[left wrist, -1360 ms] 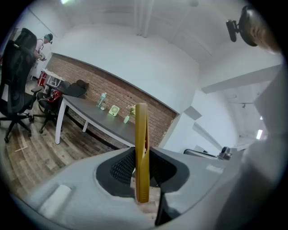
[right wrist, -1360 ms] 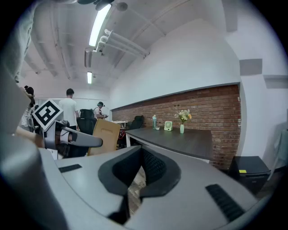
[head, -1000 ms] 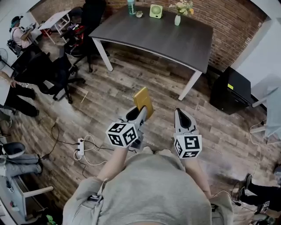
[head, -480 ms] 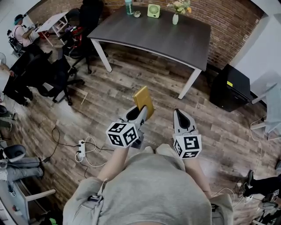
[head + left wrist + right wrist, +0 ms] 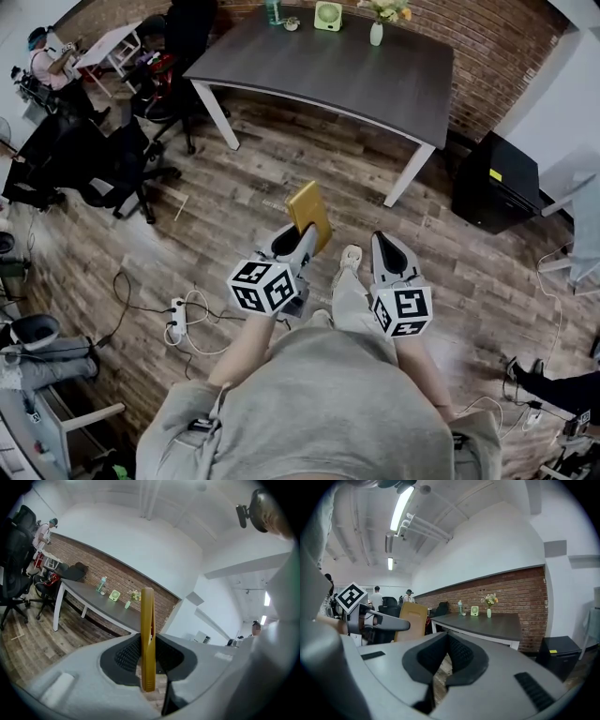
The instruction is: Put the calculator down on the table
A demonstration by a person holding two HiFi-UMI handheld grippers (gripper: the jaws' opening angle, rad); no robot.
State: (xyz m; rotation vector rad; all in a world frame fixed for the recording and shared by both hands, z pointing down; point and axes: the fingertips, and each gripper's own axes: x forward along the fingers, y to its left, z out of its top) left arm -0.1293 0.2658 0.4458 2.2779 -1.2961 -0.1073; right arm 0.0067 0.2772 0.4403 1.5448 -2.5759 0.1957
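A flat yellow calculator stands on edge between the pads of my left gripper, which is shut on it above the wooden floor. In the left gripper view the calculator shows edge-on, upright, clamped in the left gripper. My right gripper hangs beside it to the right, shut with nothing in it. In the right gripper view the right gripper has its pads together, and the calculator shows to the left. The dark grey table stands ahead by the brick wall, apart from both grippers.
At the table's far edge stand a bottle, a small green fan and a vase of flowers. Office chairs and people are at the left. A black cabinet stands right. A power strip with cables lies on the floor.
A shoe has come forward between the two grippers and the room has shifted slightly in view. Both grippers keep their places and the calculator stays clamped.
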